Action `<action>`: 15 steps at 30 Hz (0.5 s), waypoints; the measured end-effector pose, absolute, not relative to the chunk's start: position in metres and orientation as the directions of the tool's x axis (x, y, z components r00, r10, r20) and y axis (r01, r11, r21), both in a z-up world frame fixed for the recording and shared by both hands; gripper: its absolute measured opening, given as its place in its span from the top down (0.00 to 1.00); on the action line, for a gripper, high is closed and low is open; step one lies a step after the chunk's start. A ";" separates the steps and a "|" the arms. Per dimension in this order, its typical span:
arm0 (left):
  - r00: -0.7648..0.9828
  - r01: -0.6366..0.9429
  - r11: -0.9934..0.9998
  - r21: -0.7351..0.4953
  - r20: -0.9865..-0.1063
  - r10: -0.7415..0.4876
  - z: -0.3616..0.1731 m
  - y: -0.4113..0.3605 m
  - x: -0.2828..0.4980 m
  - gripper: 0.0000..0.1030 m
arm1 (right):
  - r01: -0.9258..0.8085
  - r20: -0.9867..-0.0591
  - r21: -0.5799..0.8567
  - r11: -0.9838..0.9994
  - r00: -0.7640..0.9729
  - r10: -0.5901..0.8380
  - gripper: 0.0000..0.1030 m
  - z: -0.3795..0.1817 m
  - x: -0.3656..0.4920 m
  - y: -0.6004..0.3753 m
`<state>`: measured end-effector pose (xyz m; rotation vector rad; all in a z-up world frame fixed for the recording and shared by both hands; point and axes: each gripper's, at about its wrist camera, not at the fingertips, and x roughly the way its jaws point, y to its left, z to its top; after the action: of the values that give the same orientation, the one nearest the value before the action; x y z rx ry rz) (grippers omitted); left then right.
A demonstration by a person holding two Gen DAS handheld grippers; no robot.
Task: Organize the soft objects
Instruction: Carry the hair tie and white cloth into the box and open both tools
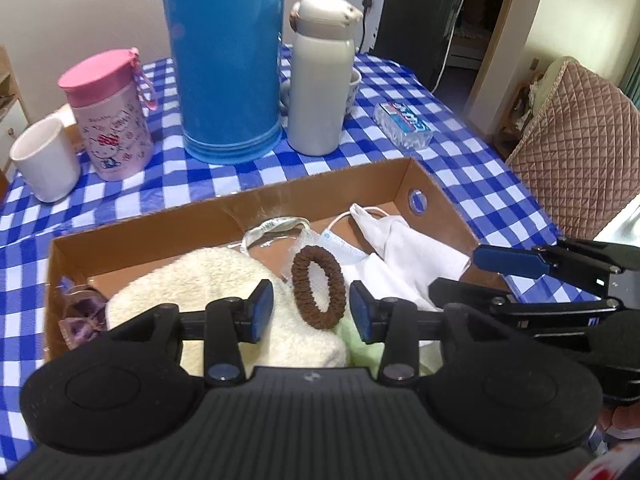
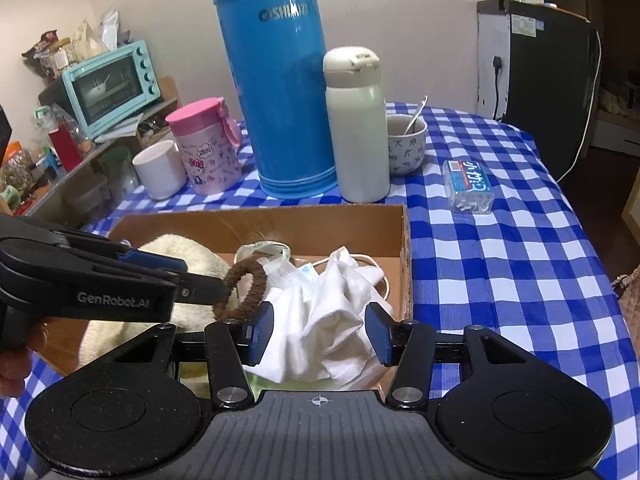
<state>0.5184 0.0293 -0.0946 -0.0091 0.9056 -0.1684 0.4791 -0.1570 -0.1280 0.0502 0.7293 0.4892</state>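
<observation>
From the left wrist camera, the left gripper [image 1: 311, 311] is hovering over the cardboard box [image 1: 256, 206], its fingers spread wide with nothing between them. A brown scrunchie [image 1: 318, 284] is lying in the box just ahead of the fingers, resting against a cream fluffy towel [image 1: 224, 276] on one side and white cloths [image 1: 404, 256] on the other, with a face mask [image 1: 340, 240] behind it. The right gripper [image 1: 516, 276] is reaching in from the right, over the box's right wall. A blue thermos [image 1: 226, 60] and a white bottle [image 1: 320, 76] are standing on the checkered table [image 1: 480, 168] beyond the box.

From the right wrist camera, the right gripper [image 2: 318, 330] is hanging above the white cloths [image 2: 332, 316] with its fingers wide apart and gripping nothing. The left gripper [image 2: 176, 276] is coming in from the left, its tips just beside the scrunchie [image 2: 242, 290]; whether they are touching it I cannot tell. The box [image 2: 320, 220] is sitting on the table [image 2: 500, 280], with a pink Hello Kitty bottle [image 2: 208, 148] standing behind it.
</observation>
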 end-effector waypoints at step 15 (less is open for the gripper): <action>0.668 0.073 0.992 -0.101 -0.734 -0.124 -0.041 0.053 0.455 0.60 | -0.367 -0.553 0.273 0.889 0.697 0.457 0.46 -0.080 0.424 -0.183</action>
<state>0.4551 0.0531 -0.0415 -0.0654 0.8320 -0.1111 0.4241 -0.1832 -0.0803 0.1461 0.6549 0.4612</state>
